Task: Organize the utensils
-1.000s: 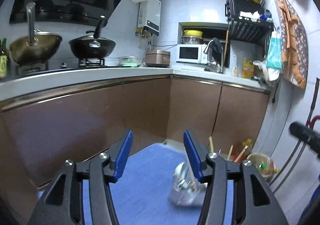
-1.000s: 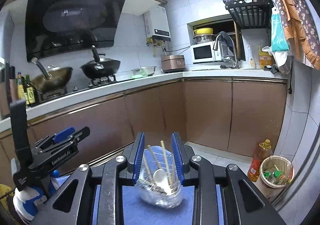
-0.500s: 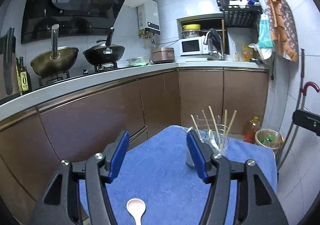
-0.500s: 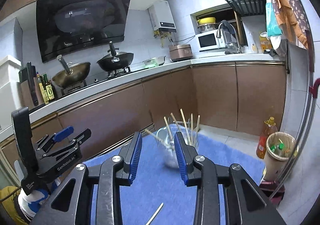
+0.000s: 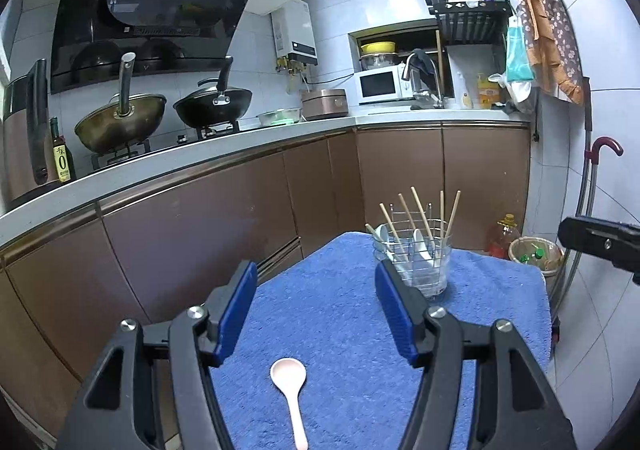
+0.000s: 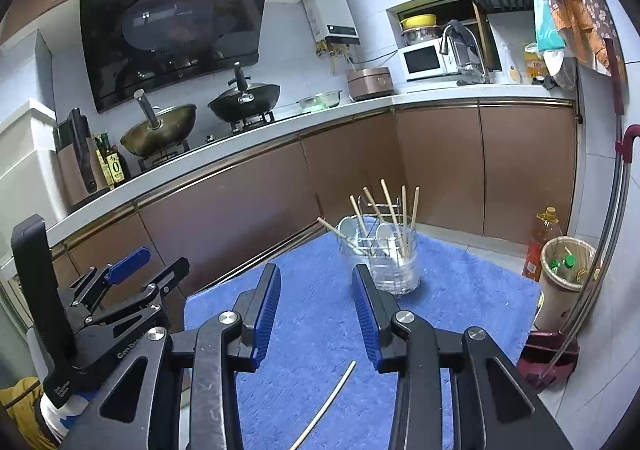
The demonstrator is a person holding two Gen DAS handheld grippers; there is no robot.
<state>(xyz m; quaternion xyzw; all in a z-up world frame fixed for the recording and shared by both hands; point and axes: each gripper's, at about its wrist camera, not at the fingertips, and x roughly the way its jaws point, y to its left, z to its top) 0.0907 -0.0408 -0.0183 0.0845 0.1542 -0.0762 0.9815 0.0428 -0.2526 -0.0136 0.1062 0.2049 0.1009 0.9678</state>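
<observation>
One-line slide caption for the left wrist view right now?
Left gripper open above a white spoon on the blue towel, clear utensil cup beyond.

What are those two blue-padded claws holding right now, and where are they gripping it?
Nothing. The left gripper is open above the pale plastic spoon on the blue towel; the right gripper, jaws opening, is empty, with the loose wooden chopstick lying below it.

Left gripper (image 5: pixel 316 314) angled slightly downward, jaws wide and empty; right gripper (image 6: pixel 316 314) alike — jaws opening, nothing between.
</observation>
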